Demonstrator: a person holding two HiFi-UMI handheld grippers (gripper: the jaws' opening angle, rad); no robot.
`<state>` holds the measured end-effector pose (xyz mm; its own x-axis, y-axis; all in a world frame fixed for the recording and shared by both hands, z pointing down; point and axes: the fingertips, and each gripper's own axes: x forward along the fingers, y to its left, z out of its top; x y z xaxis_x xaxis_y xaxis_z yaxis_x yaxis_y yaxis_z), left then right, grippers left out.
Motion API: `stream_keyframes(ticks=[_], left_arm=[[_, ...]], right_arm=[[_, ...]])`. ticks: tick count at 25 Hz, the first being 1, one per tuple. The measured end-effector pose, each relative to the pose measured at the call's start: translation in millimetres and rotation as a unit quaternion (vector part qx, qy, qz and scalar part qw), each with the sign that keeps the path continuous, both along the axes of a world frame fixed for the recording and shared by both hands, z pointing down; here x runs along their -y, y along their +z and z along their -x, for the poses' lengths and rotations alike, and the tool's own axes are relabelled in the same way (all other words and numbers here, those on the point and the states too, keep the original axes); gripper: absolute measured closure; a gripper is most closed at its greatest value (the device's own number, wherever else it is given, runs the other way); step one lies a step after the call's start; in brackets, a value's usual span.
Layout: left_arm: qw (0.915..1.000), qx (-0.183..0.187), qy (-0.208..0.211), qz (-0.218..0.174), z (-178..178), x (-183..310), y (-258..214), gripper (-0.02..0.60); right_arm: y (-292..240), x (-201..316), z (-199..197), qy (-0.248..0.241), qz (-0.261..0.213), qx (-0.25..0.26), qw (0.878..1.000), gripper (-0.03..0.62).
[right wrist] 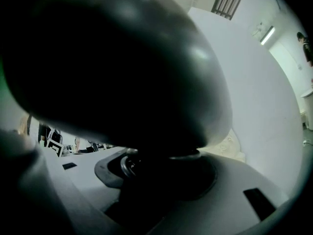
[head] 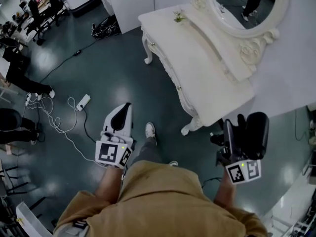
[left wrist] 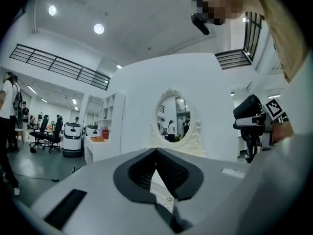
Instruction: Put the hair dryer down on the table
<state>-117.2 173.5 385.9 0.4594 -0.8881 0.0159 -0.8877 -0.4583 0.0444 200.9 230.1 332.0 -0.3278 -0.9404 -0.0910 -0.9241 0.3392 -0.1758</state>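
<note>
**Op:** Which step?

**Ann:** Carrying. Your right gripper is pinching the black plastic hair dryer by its handle. The barrel is sitting above the jaws, in the air and resting on nothing. Your left gripper is carrying nothing, with its jaws pressed together.

**Op:** Next?

**Ann:** My read is that you're needing to bring it ahead and a bit left of the right jaws, over the white carved dressing table. Then lower it onto the bare top and spread the jaws.

**Op:** Room?

**Ann:** Plenty. The top is lying bare except for a small pale-green thing at the far end. The scalloped near edge and the corner leg are standing between the jaws and the top, so go over them, not into them. The oval mirror is standing beyond the top, so don't overshoot. White cables are trailing on the floor well left of the left jaws.
</note>
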Motion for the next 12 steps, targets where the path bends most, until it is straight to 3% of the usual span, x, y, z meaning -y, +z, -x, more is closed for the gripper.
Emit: stream_keyframes(ticks=[4, 12], left_arm=[[0.9996, -0.006, 0.026, -0.009, -8.2, 81.7, -7.3, 0.577], [0.9965, -0.005, 0.083, -0.004, 17.4, 226.4, -19.5, 0.577]], right_arm=[[10.1, 60.7, -14.0, 0.032, 0.019, -0.002, 0.999, 0.359], [-27.2, 199.4, 48.8, 0.041, -0.002, -0.005, 0.999, 0.359]])
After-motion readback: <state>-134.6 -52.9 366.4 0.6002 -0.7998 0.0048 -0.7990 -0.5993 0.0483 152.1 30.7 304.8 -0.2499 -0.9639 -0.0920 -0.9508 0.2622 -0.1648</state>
